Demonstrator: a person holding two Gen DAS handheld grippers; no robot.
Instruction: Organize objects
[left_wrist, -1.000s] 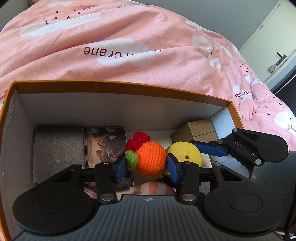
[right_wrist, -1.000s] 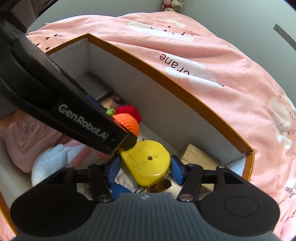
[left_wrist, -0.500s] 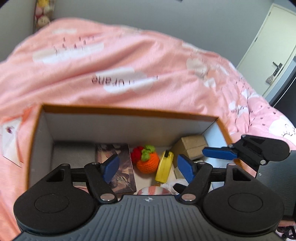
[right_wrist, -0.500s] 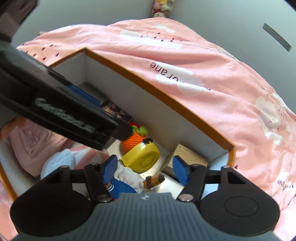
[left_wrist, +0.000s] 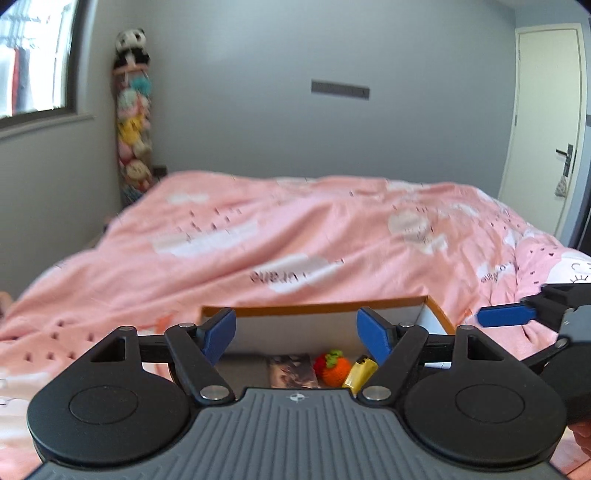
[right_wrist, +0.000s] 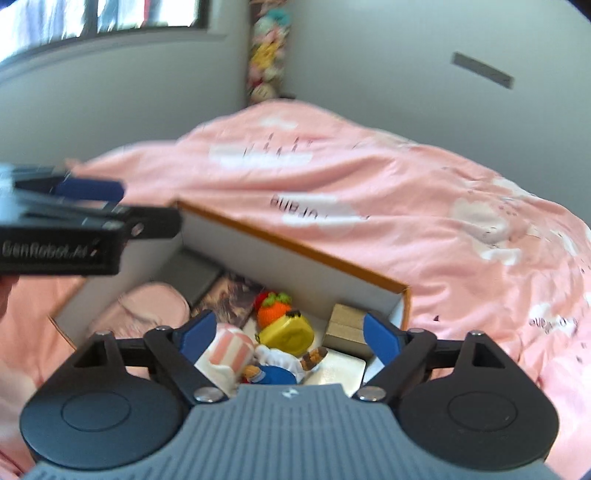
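Observation:
An orange-rimmed cardboard box (right_wrist: 295, 245) sits on the pink bed. Inside lie an orange crocheted fruit (right_wrist: 272, 314), a yellow tape measure (right_wrist: 288, 332), a brown small box (right_wrist: 345, 326), a picture card (right_wrist: 231, 299), a pink cloth (right_wrist: 147, 310) and a doll with a striped hat (right_wrist: 236, 350). My right gripper (right_wrist: 286, 338) is open and empty, raised above the box. My left gripper (left_wrist: 295, 334) is open and empty, raised high over the box's near side; the fruit (left_wrist: 334, 367) and tape measure (left_wrist: 360, 374) show below it. The box rim (left_wrist: 314, 309) shows there too.
The pink duvet (left_wrist: 314, 236) covers the bed around the box. A column of plush toys (left_wrist: 133, 122) stands in the far corner. A door (left_wrist: 546, 140) is at the right. A grey flat item (right_wrist: 195, 273) lies in the box's far left.
Both grippers let go, the left of the crocheted fruit and the right of the yellow tape measure, opened wide, and lifted up and back out of the box. Both objects now rest inside.

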